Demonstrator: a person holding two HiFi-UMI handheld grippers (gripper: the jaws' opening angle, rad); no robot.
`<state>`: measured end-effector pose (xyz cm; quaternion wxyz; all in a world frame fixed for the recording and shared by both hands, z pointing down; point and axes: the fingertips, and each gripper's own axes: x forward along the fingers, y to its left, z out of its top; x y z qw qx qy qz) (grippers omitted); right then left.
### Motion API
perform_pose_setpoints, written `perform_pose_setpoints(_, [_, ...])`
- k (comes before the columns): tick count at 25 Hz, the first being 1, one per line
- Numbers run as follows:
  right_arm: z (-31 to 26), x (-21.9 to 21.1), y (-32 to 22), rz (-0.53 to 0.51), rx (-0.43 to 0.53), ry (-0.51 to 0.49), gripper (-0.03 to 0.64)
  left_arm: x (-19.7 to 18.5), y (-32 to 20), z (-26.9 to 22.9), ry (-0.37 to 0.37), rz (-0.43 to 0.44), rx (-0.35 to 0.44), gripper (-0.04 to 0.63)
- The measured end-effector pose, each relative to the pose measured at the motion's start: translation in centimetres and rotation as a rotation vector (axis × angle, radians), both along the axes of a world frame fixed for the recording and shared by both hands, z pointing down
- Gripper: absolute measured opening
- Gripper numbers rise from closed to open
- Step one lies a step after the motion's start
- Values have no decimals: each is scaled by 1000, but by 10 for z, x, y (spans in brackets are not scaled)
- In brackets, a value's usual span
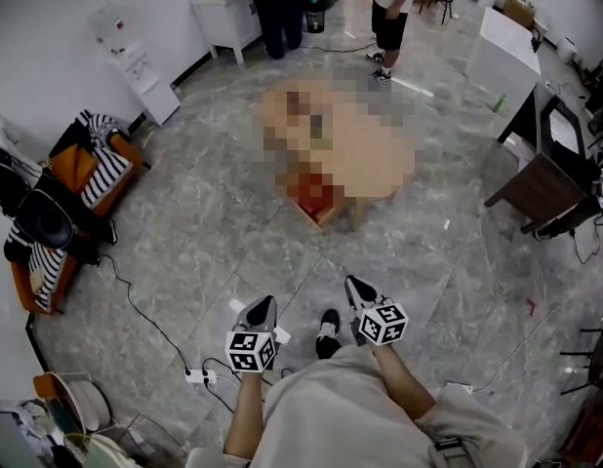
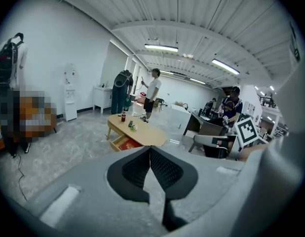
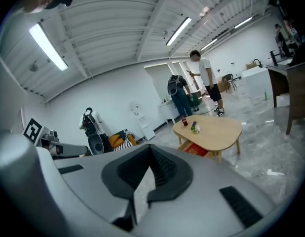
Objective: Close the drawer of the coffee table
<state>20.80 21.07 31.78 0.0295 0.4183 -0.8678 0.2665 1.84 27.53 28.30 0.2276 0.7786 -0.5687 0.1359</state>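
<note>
The light wooden coffee table (image 1: 370,159) stands a few steps ahead of me on the grey floor, partly under a mosaic patch. Its drawer (image 1: 316,198) is pulled out on the near side, with something red inside. Both grippers are held low in front of my body, far from the table. The left gripper (image 1: 262,308) and the right gripper (image 1: 357,287) are shut and empty. In the left gripper view the table (image 2: 142,132) and open drawer (image 2: 124,143) lie beyond the closed jaws (image 2: 150,151). The right gripper view shows the table (image 3: 214,130) and drawer (image 3: 195,149) past its closed jaws (image 3: 150,151).
A bottle (image 3: 184,120) and small items sit on the tabletop. Two people (image 1: 389,8) stand beyond the table by a white cabinet (image 1: 226,13). An orange chair with striped cloth (image 1: 92,164) is at left, a dark desk (image 1: 545,178) at right. A power strip and cables (image 1: 199,375) lie near my feet.
</note>
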Motion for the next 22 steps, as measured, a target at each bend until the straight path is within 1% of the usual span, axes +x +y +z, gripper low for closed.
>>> perform_pose_setpoints(2, [-4,-3,-20,10,19,-33,15,-7,-18,-1,-14,-2,-5,10])
perform_pose_setpoints(6, [1,-10,-58,6,16,-48,15,-16,-53,-1,-30,-14,-12,9])
perform_pose_setpoints(8, [5,-1,-76,45,6,-68,15,-14,-69,1,-40,-13,-21,9])
perform_pose_setpoints(11, [3,10,-101,123,5,-98,15,-23,-97,2,-63,-14,-33,9])
perform_pose_setpoints(15, [10,24,-128,160,6,-58,15,-25,-131,-6,-46,-19,-1,9])
perform_pose_setpoints(18, [23,31,-142,175,-22,-49,15,-29,-140,-10,-50,-13,6,9])
perform_pose_setpoints(22, [28,21,-152,153,-37,-65,15,-52,-136,-4,-79,-20,-18,9])
